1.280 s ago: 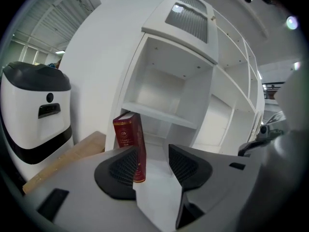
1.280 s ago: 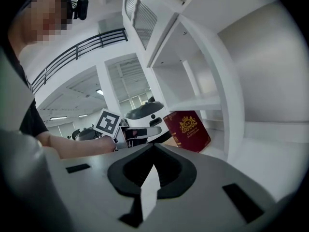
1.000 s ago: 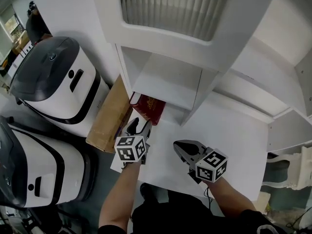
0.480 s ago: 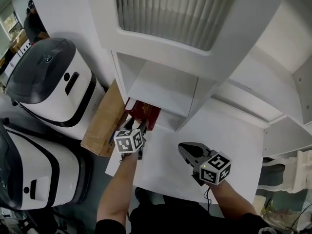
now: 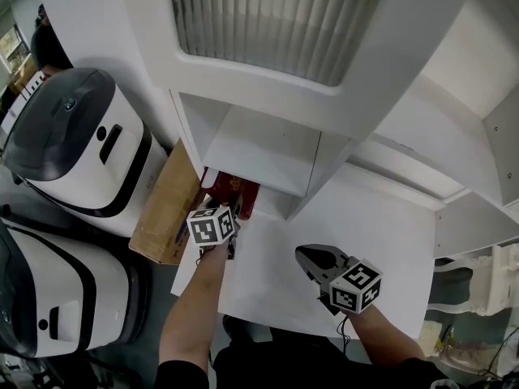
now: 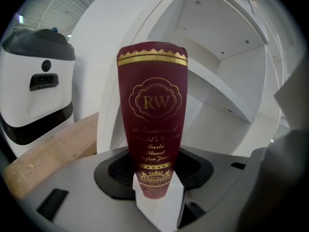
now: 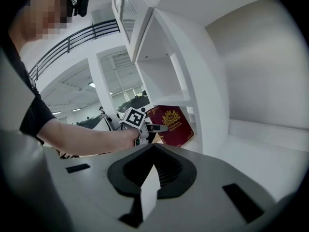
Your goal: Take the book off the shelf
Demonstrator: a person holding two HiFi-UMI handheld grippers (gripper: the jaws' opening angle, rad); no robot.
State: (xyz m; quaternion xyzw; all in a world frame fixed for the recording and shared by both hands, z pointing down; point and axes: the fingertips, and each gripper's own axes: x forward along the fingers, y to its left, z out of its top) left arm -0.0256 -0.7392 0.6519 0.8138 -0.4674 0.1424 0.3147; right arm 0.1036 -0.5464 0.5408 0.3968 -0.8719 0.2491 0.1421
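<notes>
1. The book (image 6: 153,115) is found standing in the lowest compartment of the white shelf (image 5: 259,148). It is close to the left wall and tilted, with its dark red, gold-printed spine turned outward.
2. The left gripper (image 7: 160,127) is set on that spine. Its jaws have just been closing, and the lower end of the spine is clasped between them, with a cover on each side.
3. The right gripper (image 5: 308,256) is held over the white tabletop (image 5: 365,233), well apart from the book, with its jaws brought together on nothing.
4. The book is judged to be a stiff hardback of moderate weight, so it should not be bent or harmed by a firm pinch.
5. The covers look smooth and slightly glossy, so slipping is to be expected if only the edge is pinched.
6. A hold across the spine, with the pads pushed well onto both covers, is considered best. Because the hold is taken low, the top may be expected to swing as the book is drawn out, and support from the free gripper could be called for.
</notes>
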